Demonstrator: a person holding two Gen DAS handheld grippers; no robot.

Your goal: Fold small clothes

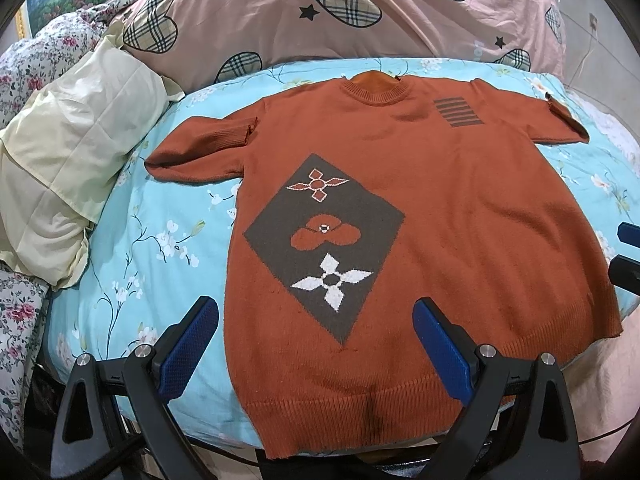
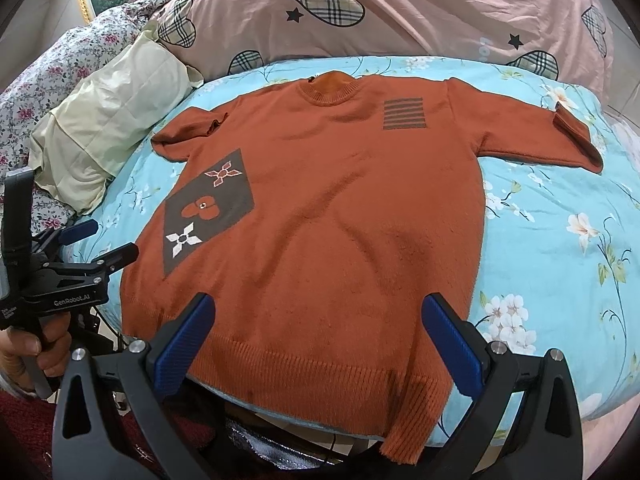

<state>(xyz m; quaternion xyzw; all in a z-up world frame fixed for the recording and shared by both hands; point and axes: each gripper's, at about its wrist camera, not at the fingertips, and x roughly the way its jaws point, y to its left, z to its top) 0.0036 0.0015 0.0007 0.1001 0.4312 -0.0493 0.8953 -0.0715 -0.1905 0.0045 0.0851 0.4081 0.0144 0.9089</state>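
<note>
A rust-orange knitted short-sleeved sweater (image 1: pixel 460 208) lies flat, front up, on a light blue floral quilt (image 1: pixel 160 240), collar at the far side. It has a grey diamond patch with flower motifs and grey chest stripes. It also shows in the right wrist view (image 2: pixel 340 220). My left gripper (image 1: pixel 316 320) is open, its jaws wide apart above the sweater's hem on the left half. My right gripper (image 2: pixel 320 316) is open above the hem on the right half. The left gripper also shows at the left edge of the right wrist view (image 2: pixel 104 246), held by a hand.
A pink duvet (image 1: pixel 360 12) with plaid hearts is piled behind the quilt. A pale yellow pillow (image 1: pixel 76 136) and floral bedding (image 1: pixel 40 56) lie at the left. The sweater's hem hangs over the near bed edge (image 2: pixel 404 432).
</note>
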